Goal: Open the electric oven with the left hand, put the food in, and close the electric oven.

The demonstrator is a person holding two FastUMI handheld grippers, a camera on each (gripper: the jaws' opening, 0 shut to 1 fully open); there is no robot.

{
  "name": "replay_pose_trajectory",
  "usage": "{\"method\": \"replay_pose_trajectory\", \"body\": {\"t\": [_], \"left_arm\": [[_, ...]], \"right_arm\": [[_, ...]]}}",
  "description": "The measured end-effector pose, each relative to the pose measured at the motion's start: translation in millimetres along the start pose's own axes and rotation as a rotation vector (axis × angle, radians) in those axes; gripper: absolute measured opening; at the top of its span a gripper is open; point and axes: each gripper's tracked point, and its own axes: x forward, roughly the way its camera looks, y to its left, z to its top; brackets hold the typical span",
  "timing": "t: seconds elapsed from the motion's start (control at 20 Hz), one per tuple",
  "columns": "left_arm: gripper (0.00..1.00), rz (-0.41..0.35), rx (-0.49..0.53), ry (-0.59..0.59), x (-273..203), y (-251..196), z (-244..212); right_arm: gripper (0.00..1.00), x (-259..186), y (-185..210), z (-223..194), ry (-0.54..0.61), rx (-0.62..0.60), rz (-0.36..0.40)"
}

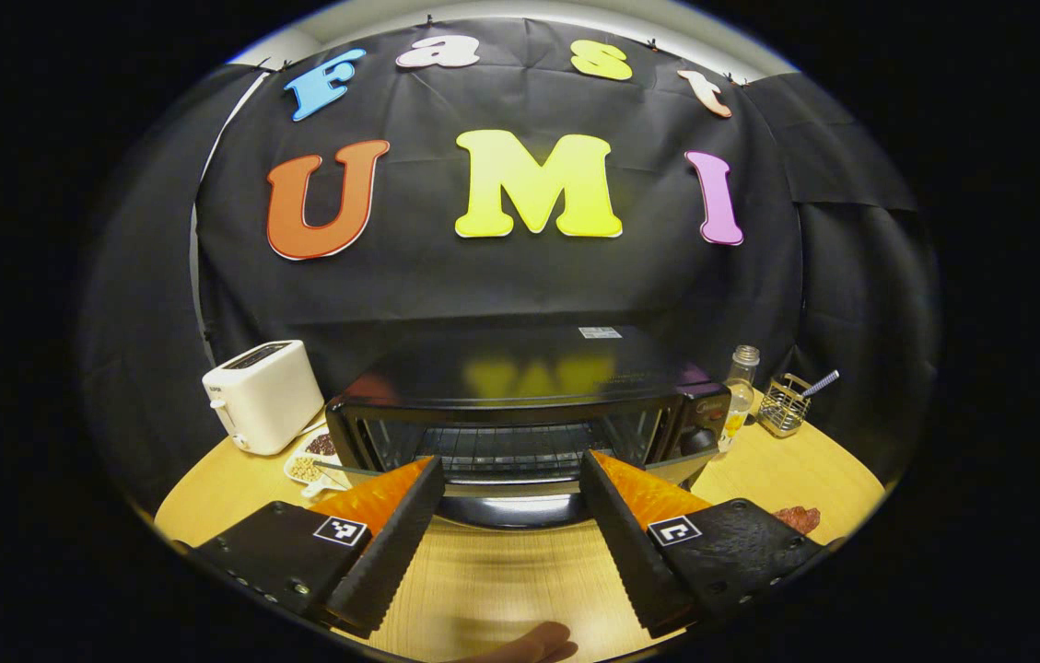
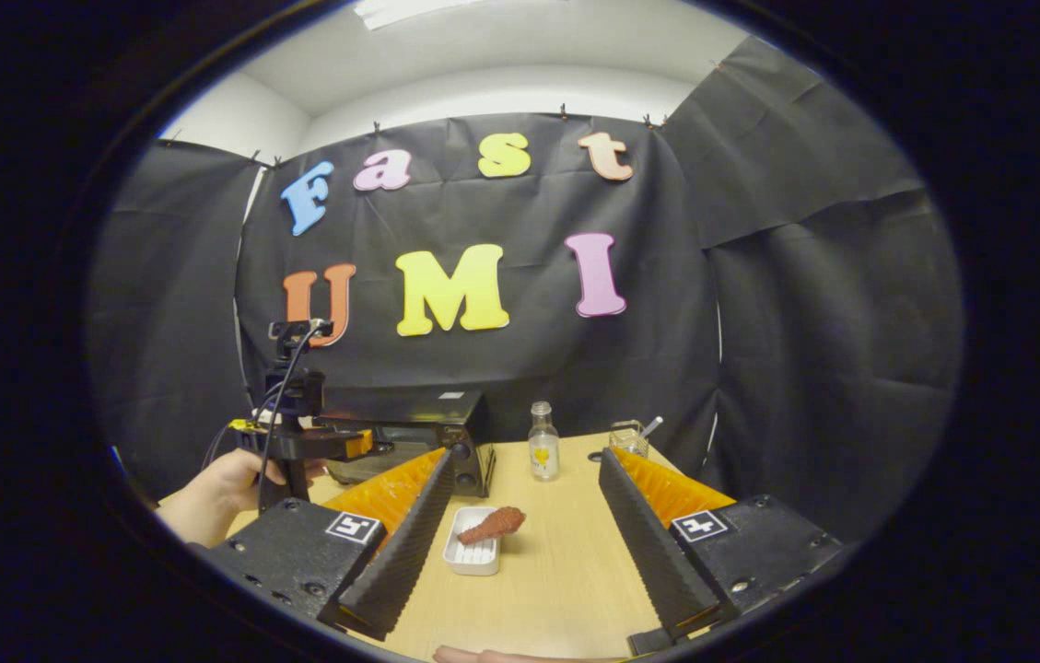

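Black cloth wall (image 2: 501, 368) behind wooden table (image 2: 566, 562) — white ceiling (image 2: 501, 55) w/ light strip above.

The left tool (image 1: 512, 471) covers the lower front corners of the black electric oven with a glass door (image 1: 520, 419). A reddish food piece (image 1: 800, 517) peeks out behind it. The small white dish of bits (image 1: 309, 465) is half hidden, too small to tell.

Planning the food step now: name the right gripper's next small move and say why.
Probably ease the right gripper forward and down onto the chicken drumstick. It is open, the drumstick lies on the white tray between its fingers, and the oven door appears already down.
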Motion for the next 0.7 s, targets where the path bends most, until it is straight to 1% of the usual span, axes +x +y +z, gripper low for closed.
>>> {"method": "replay_pose_trajectory", "body": {"t": [0.05,0.1,0.35,0.4,0.45,0.5,0.65,0.7], "left_arm": [[0.95,0.003,0.003,-0.006,-5,0,-6],[0.95,0.007,0.0,-0.016,-10,-1,-10],[0.95,0.004,-0.001,-0.012,-32,-4,-42],[0.95,0.002,0.008,-0.011,-35,-5,-48],[0.95,0.001,0.009,-0.014,-38,-5,-53],[0.95,0.003,-0.002,-0.008,-40,-6,-58],[0.95,0.005,-0.001,0.014,-47,-6,-74],[0.95,0.004,0.0,0.018,-48,-7,-80]], "right_arm": [[1.0,0,2,-1,0.003,-0.004,0.0],[0.96,1,2,-2,0.005,-0.007,0.0],[0.96,6,0,-11,0.023,-0.006,-0.003],[1.0,7,0,-12,0.029,-0.006,-0.004],[1.0,8,0,-13,0.031,-0.006,-0.006],[0.96,9,-1,-13,0.037,-0.004,-0.009],[0.96,10,-1,-17,0.045,-0.004,-0.012],[1.0,10,-1,-18,0.045,-0.004,-0.012]]}}
